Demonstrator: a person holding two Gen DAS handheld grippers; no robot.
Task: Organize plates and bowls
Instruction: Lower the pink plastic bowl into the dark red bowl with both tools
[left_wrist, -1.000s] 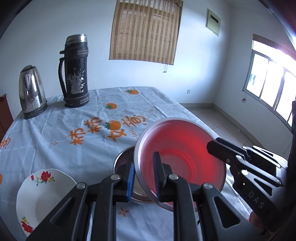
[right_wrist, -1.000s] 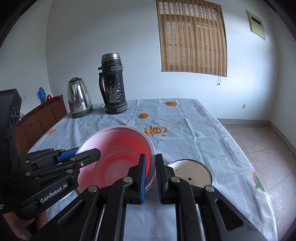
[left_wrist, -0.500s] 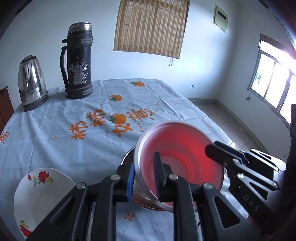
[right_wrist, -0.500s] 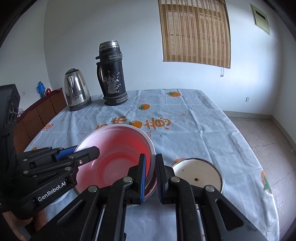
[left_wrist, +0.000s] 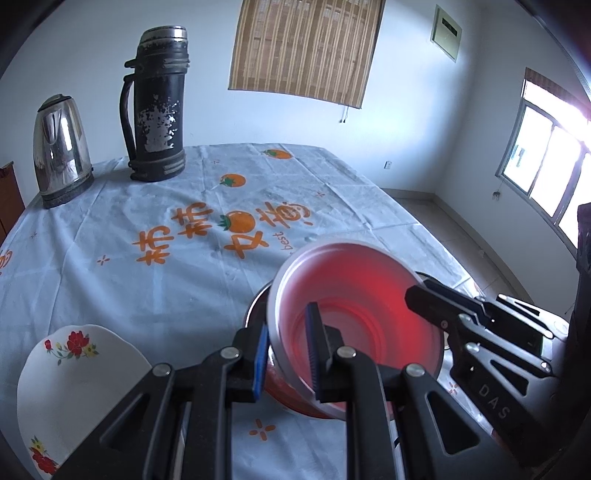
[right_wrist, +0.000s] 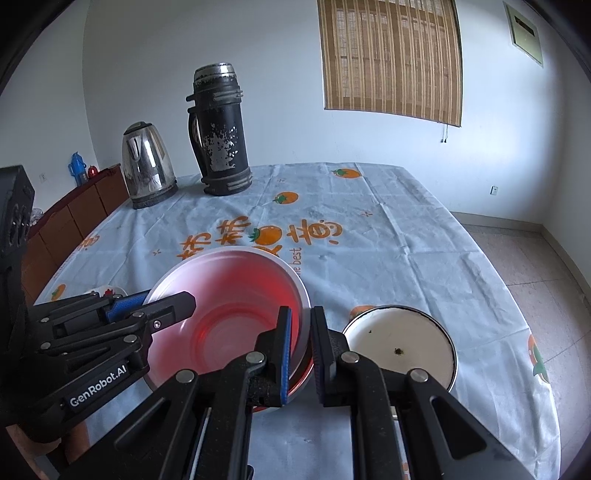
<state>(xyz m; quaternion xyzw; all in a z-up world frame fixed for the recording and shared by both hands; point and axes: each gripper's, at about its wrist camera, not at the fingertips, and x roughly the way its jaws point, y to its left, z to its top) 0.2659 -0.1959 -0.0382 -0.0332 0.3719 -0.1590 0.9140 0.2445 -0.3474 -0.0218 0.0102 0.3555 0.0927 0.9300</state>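
Observation:
A red-tinted translucent bowl is held by both grippers just above a metal bowl on the table. My left gripper is shut on the red bowl's near-left rim. My right gripper is shut on its right rim. In the right wrist view the metal bowl's red outer edge shows under the red bowl. A white enamel bowl sits right of it. A white flowered plate lies at the near left.
A black thermos and a steel kettle stand at the table's far left. The tablecloth has orange prints. A wooden cabinet stands left of the table. The table's right edge drops to a tiled floor.
Both grippers have lowered the red bowl toward the metal bowl, and the cameras tilted down slightly. The grips are unchanged.

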